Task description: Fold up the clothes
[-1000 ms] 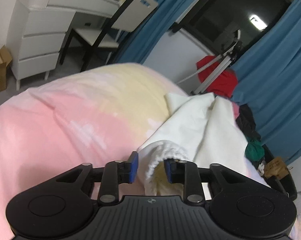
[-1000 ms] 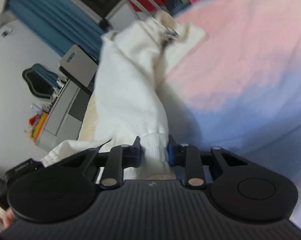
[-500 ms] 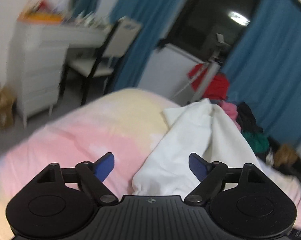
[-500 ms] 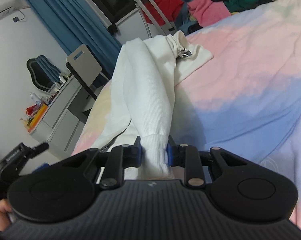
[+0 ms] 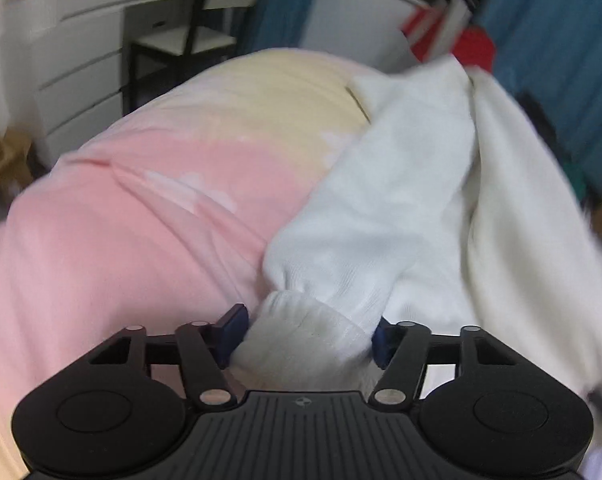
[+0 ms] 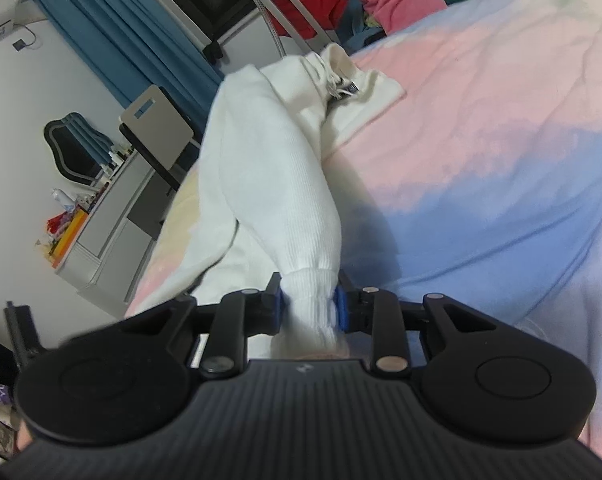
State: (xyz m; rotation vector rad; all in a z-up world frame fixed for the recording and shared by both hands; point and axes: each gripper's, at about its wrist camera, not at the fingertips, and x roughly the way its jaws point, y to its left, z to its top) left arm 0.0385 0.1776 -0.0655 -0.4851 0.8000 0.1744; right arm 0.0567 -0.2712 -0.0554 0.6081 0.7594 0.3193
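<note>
right wrist: cuff (image 6: 311, 300) btwn claw (image 6: 308, 304) pads

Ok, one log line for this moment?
left tongs: around white ribbed sweater cuff | right tongs: shut on other cuff | pastel bedspread beneath

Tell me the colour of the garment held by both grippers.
White, seen best in the right wrist view: garment.
</note>
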